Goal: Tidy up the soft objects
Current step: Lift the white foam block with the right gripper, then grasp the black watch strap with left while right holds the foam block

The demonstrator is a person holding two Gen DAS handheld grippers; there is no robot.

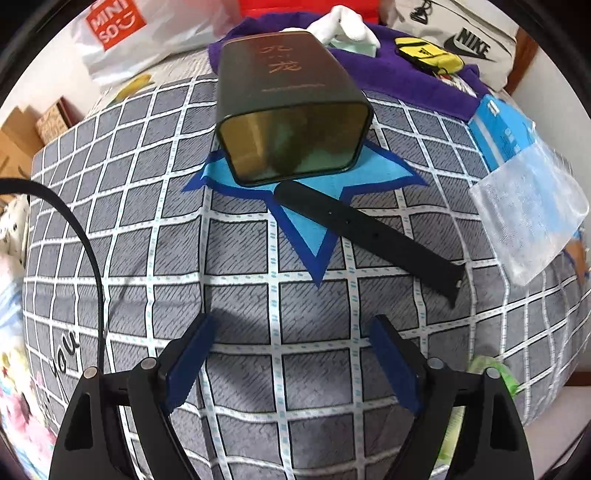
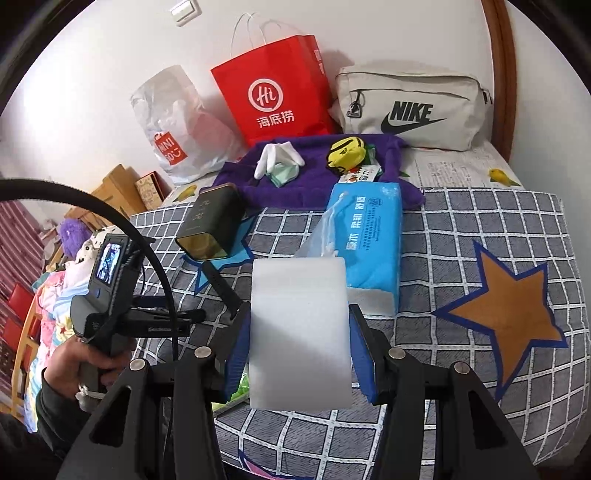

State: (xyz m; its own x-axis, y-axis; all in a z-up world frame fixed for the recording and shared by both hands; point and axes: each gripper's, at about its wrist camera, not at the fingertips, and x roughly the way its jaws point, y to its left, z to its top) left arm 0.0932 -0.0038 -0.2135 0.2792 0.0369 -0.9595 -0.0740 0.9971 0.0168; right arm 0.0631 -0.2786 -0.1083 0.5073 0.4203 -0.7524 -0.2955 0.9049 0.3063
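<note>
your left tool (image 1: pixel 291 354) released over bed (image 1: pixel 129 206) | right tool (image 2: pixel 299 343) grasping foam block (image 2: pixel 299 332) | black strap (image 1: pixel 369 232), tin (image 1: pixel 291 110), tissue pack (image 2: pixel 373 236) lie ahead

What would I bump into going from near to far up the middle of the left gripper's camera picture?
Left gripper with open jaws → black strap → dark tin lying on its side → purple towel → white glove.

L gripper (image 1: pixel 291 325) fingers spread wide, empty, pointing steeply down; R gripper (image 2: pixel 300 314) fingers clamped.
</note>
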